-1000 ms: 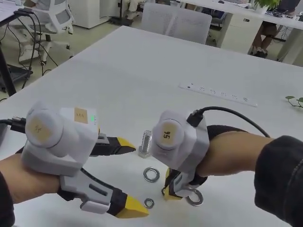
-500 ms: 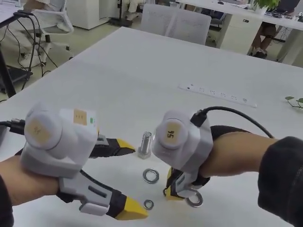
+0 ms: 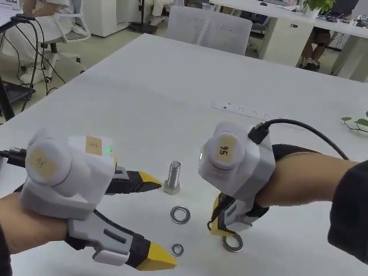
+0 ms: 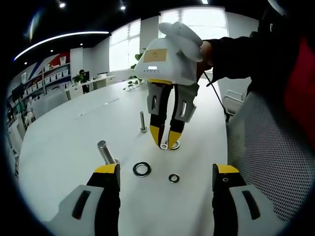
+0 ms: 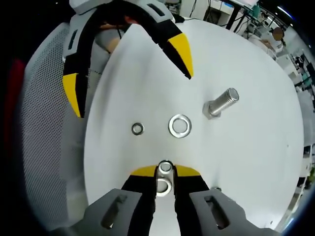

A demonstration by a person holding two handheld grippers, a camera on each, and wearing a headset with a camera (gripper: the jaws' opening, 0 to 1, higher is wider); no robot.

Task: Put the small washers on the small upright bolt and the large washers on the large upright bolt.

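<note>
Washers number three on the white table (image 3: 115, 103): a small washer (image 3: 177, 249) and a large washer (image 3: 180, 214) lie between the jaws of the wide-open left gripper (image 3: 150, 219), and a third washer (image 3: 232, 242) is pinched by the closed right gripper (image 3: 220, 229). Beyond stand two bolts, a large bolt (image 3: 172, 176) and a small bolt (image 4: 142, 122), then one power strip (image 3: 241, 109), a chair (image 3: 210, 26) and desks (image 3: 287, 29).
</note>
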